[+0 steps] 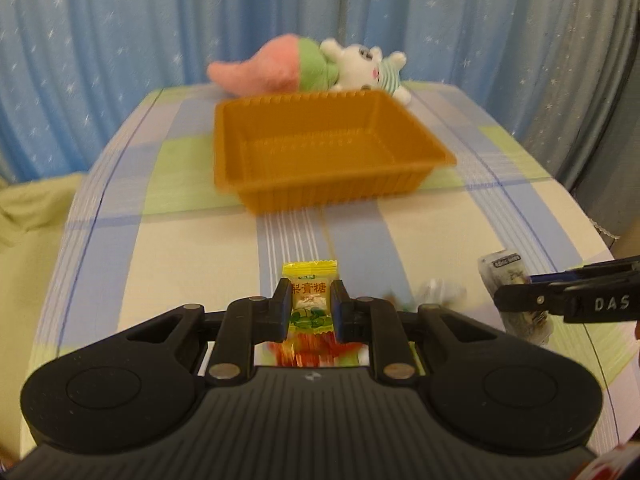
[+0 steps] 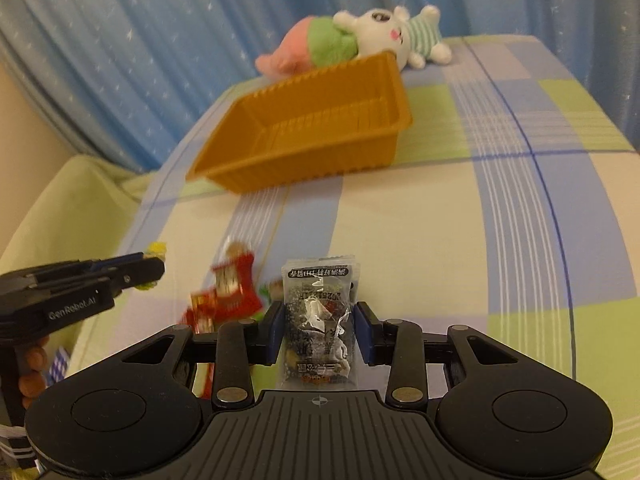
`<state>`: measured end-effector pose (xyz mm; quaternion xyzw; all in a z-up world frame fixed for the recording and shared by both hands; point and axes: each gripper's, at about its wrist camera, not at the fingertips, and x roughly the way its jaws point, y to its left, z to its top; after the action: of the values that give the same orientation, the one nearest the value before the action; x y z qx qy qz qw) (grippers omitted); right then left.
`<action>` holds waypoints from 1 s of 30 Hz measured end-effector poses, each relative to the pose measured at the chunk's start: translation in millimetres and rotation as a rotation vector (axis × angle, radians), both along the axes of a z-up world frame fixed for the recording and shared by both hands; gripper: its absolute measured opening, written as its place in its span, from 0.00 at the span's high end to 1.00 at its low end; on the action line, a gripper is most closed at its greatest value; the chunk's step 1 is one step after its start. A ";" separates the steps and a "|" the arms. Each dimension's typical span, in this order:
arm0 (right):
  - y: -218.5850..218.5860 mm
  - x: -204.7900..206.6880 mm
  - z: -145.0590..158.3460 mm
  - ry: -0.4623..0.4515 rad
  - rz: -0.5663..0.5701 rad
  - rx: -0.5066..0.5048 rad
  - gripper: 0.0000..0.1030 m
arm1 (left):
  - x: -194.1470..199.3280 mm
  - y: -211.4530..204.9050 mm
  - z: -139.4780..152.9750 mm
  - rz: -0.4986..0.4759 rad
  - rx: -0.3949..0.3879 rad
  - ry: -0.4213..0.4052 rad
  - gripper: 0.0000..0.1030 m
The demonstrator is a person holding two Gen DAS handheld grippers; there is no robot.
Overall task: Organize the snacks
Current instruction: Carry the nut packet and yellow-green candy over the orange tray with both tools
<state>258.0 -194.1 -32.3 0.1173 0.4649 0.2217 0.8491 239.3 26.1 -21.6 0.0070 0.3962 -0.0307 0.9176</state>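
Note:
My left gripper is shut on a yellow candy packet and holds it above the table's near part. My right gripper is shut on a clear packet of dark snack. In the left wrist view the right gripper shows at the right edge with its packet. In the right wrist view the left gripper shows at the left with a bit of yellow packet. An empty orange tray sits farther back; it also shows in the right wrist view.
Red snack packets lie on the checked tablecloth between the grippers; blurred packets also show in the left wrist view. A plush toy lies behind the tray. Blue curtains hang behind.

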 end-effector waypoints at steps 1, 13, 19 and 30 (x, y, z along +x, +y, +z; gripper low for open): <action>0.6 6.3 4.0 -0.008 -0.010 0.005 0.64 | 8.3 1.6 3.2 -0.004 -0.001 -0.008 0.82; 31.7 95.9 39.2 -0.124 -0.065 0.054 0.63 | 106.7 17.0 16.5 -0.024 -0.002 -0.075 0.82; 47.2 138.9 38.4 -0.151 -0.070 0.050 0.63 | 149.1 19.3 1.9 -0.017 -0.029 -0.041 0.82; 52.5 193.3 9.9 -0.115 -0.082 0.021 0.63 | 199.4 11.4 -29.5 -0.005 -0.049 0.024 0.82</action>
<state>451.3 -141.6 -22.4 0.1323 0.4078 0.1979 0.8815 438.6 37.5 -51.1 -0.0149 0.4062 -0.0429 0.9127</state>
